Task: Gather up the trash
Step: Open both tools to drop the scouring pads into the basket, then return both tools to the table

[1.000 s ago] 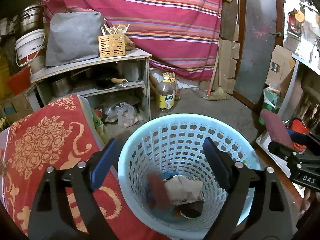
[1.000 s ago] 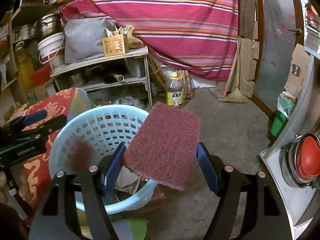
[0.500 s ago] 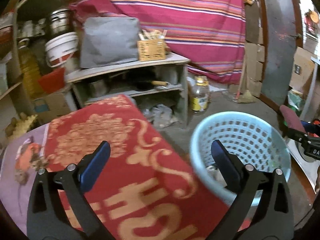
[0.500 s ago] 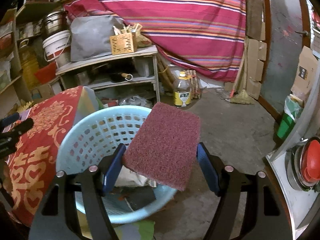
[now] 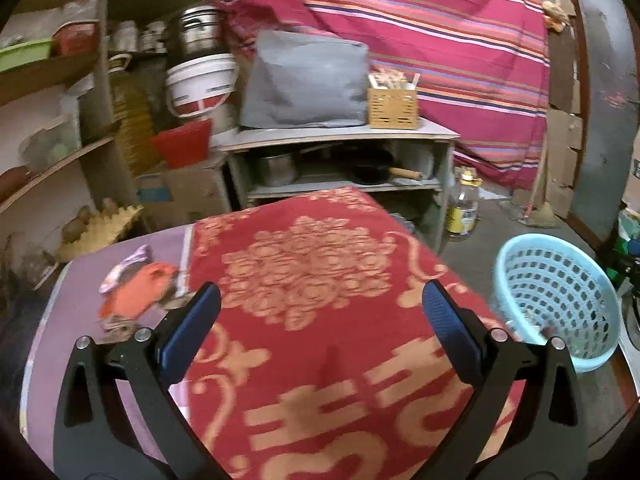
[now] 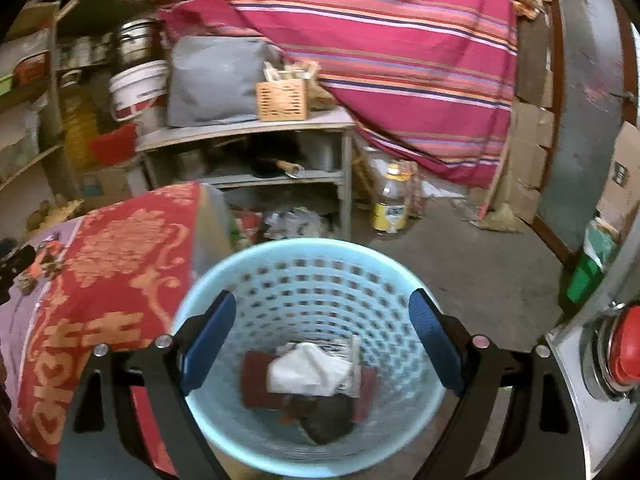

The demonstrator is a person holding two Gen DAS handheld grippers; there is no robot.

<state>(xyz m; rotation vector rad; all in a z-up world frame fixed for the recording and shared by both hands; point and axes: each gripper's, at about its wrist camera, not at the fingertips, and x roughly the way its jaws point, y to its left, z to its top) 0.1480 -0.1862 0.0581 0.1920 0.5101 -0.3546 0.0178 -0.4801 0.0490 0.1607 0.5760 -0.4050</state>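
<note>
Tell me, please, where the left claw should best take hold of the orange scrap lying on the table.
Probably across the orange scrap's raised, crumpled middle, coming down from above: it lies low on the table's purple cloth, so a side approach offers little edge. The left claw is open.

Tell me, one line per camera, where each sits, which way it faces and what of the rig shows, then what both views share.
Left wrist: sits on the left gripper, looks forward and down over the red patterned cloth; its two open fingers show, nothing between them.
Right wrist: sits on the right gripper, looks down into the blue basket of trash; its jaws are opening, nothing between them.
Shared: the blue basket, red patterned cloth, shelf unit and striped curtain.
</note>
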